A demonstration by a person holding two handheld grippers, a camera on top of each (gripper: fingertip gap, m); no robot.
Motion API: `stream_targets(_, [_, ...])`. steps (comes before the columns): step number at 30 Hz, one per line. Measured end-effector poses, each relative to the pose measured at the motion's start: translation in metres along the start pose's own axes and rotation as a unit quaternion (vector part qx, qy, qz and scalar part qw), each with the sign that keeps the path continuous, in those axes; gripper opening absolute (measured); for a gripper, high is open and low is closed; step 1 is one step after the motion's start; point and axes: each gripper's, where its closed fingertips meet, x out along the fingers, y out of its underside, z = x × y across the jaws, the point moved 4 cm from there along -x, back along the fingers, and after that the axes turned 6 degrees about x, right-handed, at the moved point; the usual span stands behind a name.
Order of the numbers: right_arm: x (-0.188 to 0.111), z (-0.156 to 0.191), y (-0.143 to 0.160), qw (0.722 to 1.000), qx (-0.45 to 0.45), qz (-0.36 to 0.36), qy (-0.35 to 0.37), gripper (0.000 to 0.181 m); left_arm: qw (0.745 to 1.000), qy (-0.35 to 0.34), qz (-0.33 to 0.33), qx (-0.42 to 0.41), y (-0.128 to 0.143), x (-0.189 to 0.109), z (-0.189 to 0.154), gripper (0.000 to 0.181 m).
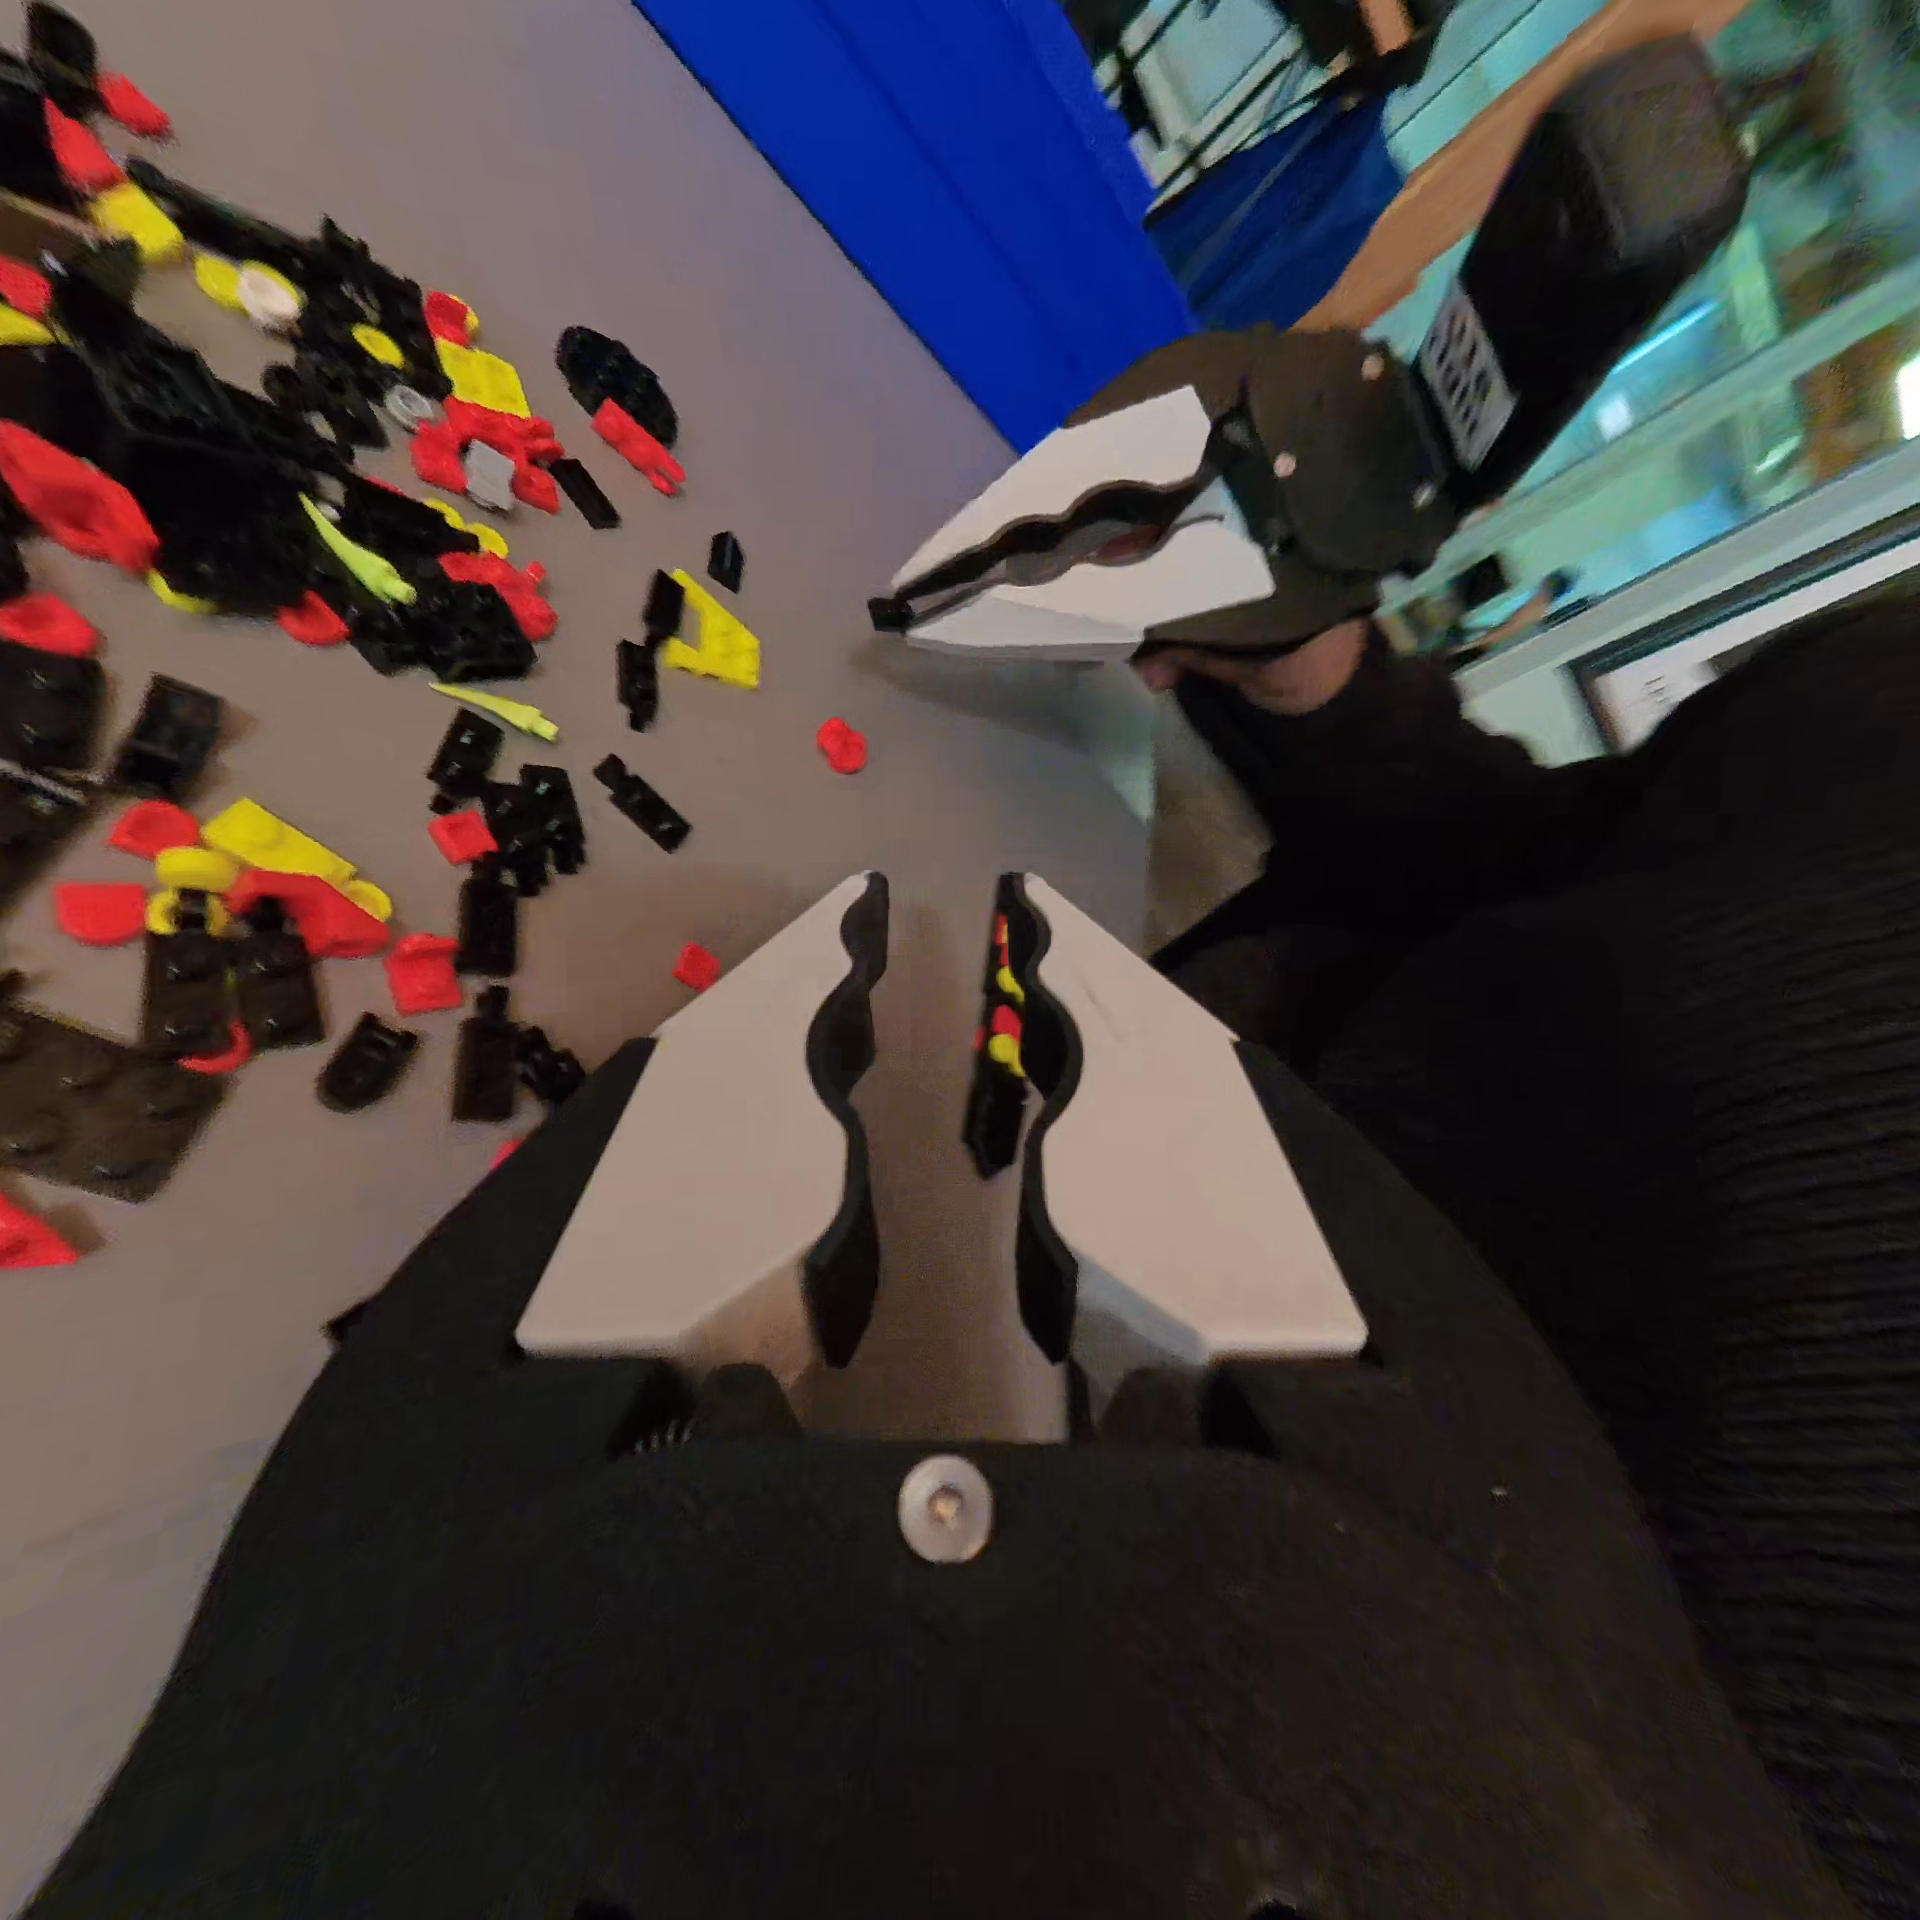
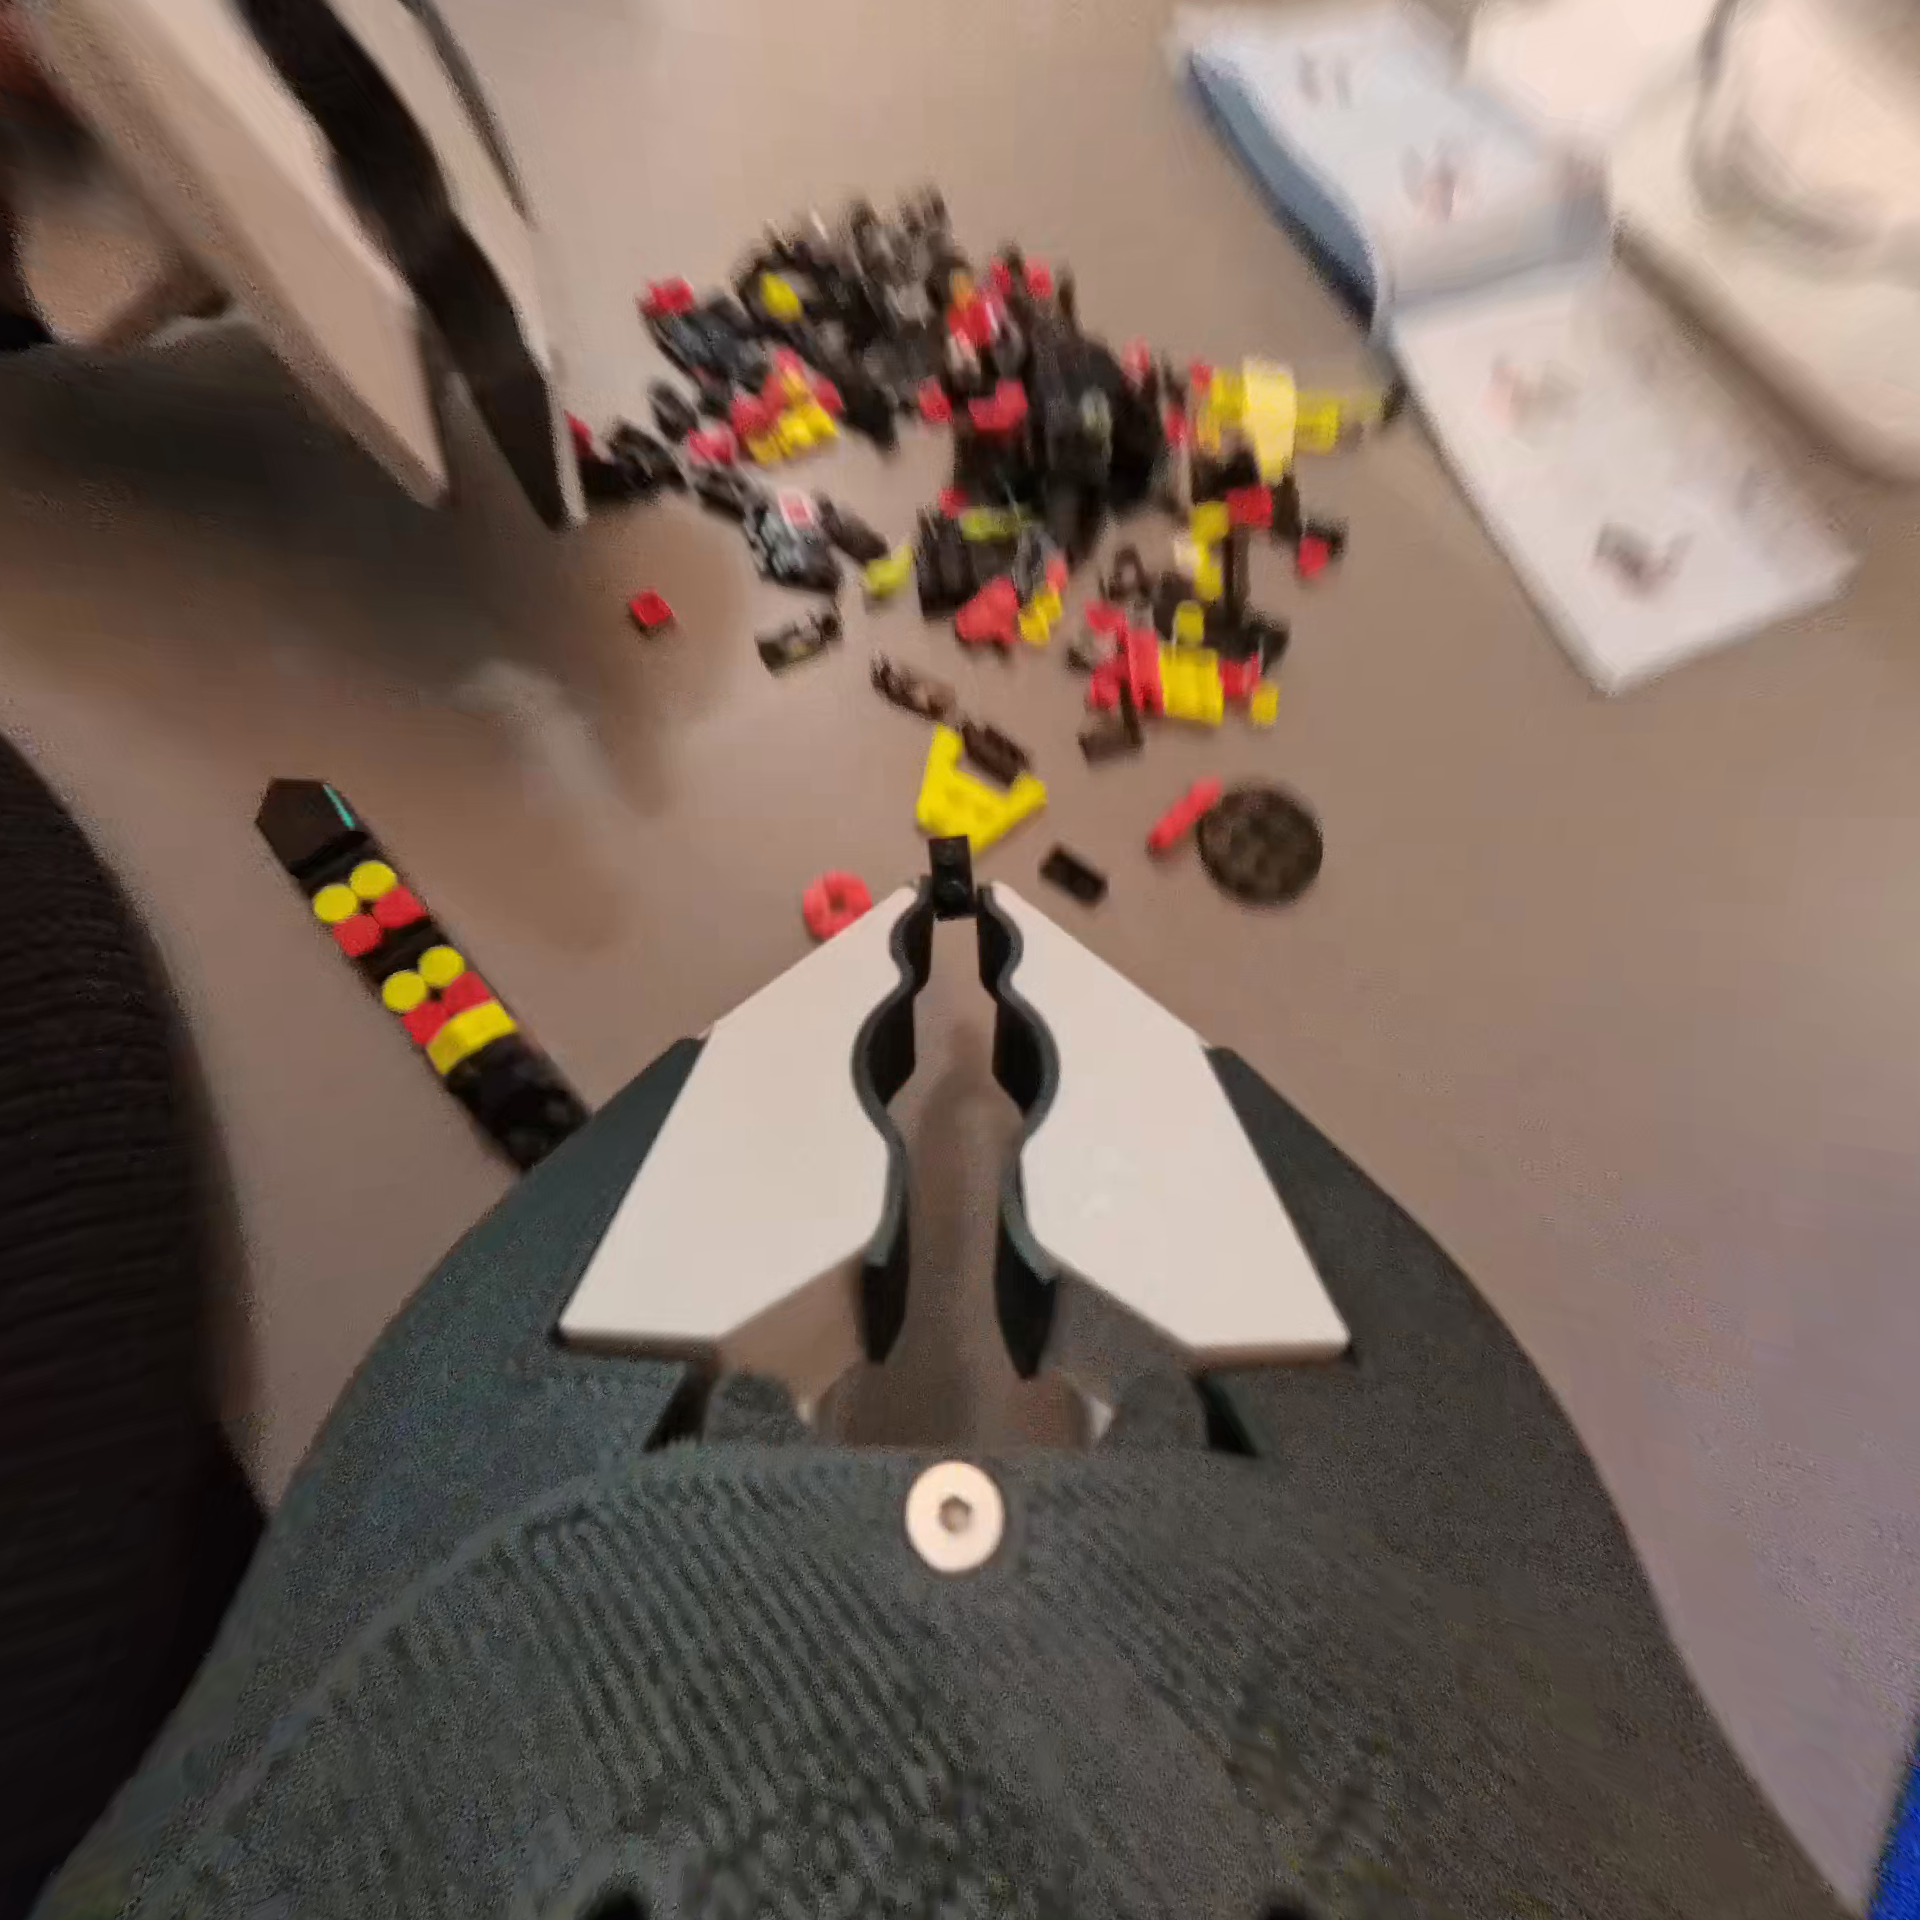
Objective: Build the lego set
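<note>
1. Two grippers over a grey tabletop (image 2: 1558, 1039). Landmark: the long black strip assembly (image 2: 416, 971) with red and yellow round tiles on top.
2. Right gripper (image 2: 951, 891): jaws pinched shut on a small black piece (image 2: 949, 871) at the very tips, well beyond the strip.
3. Left gripper (image 1: 940, 883): jaws parted, empty, hanging just above the strip (image 1: 1000, 1039).
4. Loose brick pile (image 2: 1018, 457) lies far beyond the strip; instruction booklet (image 2: 1590, 488) farther still.
5. Handling, judged: the piece is light, rigid, slick plastic; a tip pinch could let it twist. The strip is stiff; grip its long sides and steady it before pressing.
</note>
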Motion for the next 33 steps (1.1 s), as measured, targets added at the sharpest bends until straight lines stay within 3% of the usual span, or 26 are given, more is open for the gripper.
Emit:
stream_targets(3, [0.000,0.001,0.014,0.996,0.082,0.029,-0.034,0.007,0.993,-0.072,0.032,0.085,0.003,0.011,0.004,0.020])
stream_targets(6, [0.003,0.007,0.010,0.993,0.103,0.030,-0.054,0.007,0.980,-0.113,0.065,0.151,0.008,0.030,0.000,0.023])
stream_targets(9, [0.007,0.009,0.018,0.991,0.103,0.057,-0.061,0.007,0.970,-0.132,0.100,0.180,0.013,0.048,-0.002,0.034])
stream_targets(18, [0.007,0.008,0.024,0.987,0.123,0.060,-0.082,0.008,0.941,-0.176,0.127,0.260,-0.009,0.082,0.002,0.032])
stream_targets(25, [0.005,0.005,0.022,0.988,0.122,0.049,-0.085,0.014,0.926,-0.174,0.175,0.285,0.001,0.092,0.009,0.028])
stream_targets(33, [0.004,0.005,0.026,0.989,0.102,0.059,-0.093,0.015,0.927,-0.181,0.170,0.282,0.002,0.091,0.013,0.020])
